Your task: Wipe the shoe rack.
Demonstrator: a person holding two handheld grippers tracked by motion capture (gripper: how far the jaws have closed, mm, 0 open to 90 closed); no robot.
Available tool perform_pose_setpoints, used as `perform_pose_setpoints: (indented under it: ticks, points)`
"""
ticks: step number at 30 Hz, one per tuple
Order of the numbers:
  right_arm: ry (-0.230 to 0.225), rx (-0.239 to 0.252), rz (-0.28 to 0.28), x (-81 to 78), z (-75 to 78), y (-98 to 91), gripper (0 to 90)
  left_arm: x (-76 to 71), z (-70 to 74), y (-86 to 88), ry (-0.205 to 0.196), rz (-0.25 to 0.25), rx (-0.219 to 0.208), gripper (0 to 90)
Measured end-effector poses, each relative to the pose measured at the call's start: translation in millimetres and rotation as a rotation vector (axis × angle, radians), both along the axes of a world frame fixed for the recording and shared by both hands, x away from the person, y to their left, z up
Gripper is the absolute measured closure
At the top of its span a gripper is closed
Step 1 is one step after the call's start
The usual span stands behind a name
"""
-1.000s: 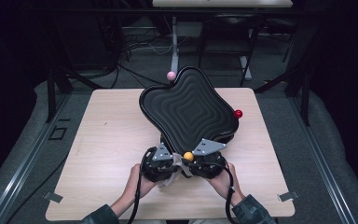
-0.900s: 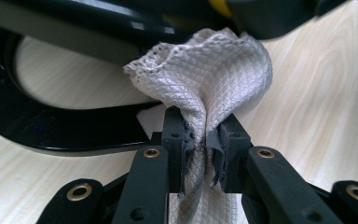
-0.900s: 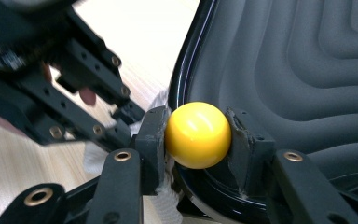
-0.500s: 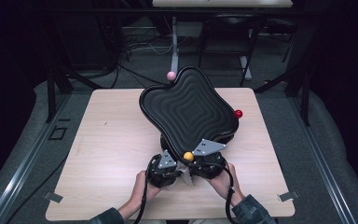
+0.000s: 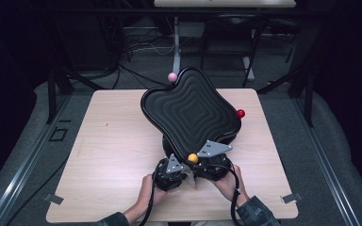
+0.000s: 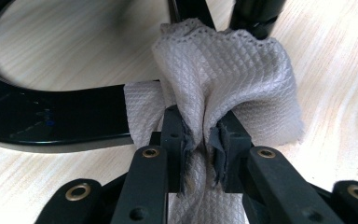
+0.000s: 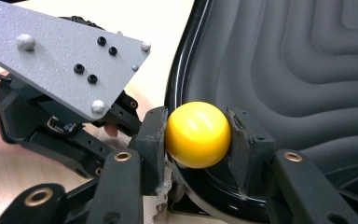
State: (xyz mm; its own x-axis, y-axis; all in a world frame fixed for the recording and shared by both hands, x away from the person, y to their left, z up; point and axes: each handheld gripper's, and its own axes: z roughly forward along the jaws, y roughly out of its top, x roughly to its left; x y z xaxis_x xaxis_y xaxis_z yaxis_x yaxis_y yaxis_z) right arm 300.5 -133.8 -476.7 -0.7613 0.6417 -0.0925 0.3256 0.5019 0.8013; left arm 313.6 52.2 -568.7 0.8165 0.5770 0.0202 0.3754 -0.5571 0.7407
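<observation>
Grey waffle-weave cloth (image 6: 223,88) pinched in left gripper (image 6: 200,140), beneath black tray (image 5: 188,113) rim; right gripper (image 7: 198,135) clamps yellow knob (image 7: 197,134).

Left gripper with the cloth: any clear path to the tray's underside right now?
Probably yes. The left gripper is shut on the cloth beside the tray's black rim, and the right gripper holds the tray's yellow knob.

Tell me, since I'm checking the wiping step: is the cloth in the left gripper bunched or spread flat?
Bunched. The grey cloth is gathered into folds, pinched in the left gripper beside the black tray's rim.
</observation>
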Motion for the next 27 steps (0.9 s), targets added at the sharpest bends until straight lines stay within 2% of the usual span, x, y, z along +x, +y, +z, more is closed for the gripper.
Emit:
perform_pose_setpoints:
  ticks: [2,6,8,11,15,17,19,21,23,24,27]
  points:
    - [0.007,-0.010,0.005,-2.2,1.0,-5.7,59.6,-0.1,-0.6,0.3,-0.003,0.005,-0.002,75.9]
    - [0.015,0.004,0.001,-7.2,0.7,-15.6,59.5,1.1,-0.7,2.7,-0.005,0.020,0.001,75.9]
    - [0.012,-0.007,-0.008,-10.0,1.3,-20.5,59.5,1.6,-0.6,4.0,-0.006,0.036,0.001,75.9]
    - [0.018,0.008,-0.002,-13.0,1.0,-26.9,59.4,3.0,0.0,7.0,-0.001,0.069,0.007,76.0]
    - [0.024,0.003,-0.021,-18.2,1.4,-37.3,59.3,4.1,0.2,10.4,-0.003,0.085,0.003,75.9]
    - [0.028,0.020,-0.025,-19.4,0.4,-41.2,58.5,2.8,1.4,9.1,-0.004,0.081,-0.005,75.7]
    - [0.035,0.020,-0.047,-19.7,-2.5,-41.3,52.8,0.6,3.0,5.0,-0.006,0.072,-0.027,75.7]
    - [0.044,0.031,-0.044,-19.0,-7.0,-37.6,49.1,-2.9,4.6,-1.9,-0.011,0.049,-0.048,75.7]
    - [0.030,0.033,-0.036,-19.3,-10.6,-31.4,48.4,-5.9,4.5,-8.4,-0.016,0.029,-0.049,75.7]
    - [0.024,-0.002,-0.067,-21.0,-9.2,-29.6,50.4,-7.2,3.7,-11.7,-0.019,0.025,-0.048,75.7]
    - [0.015,0.012,-0.080,-21.2,-9.5,-28.6,54.7,-7.0,-0.4,-18.3,-0.021,0.023,-0.055,75.7]
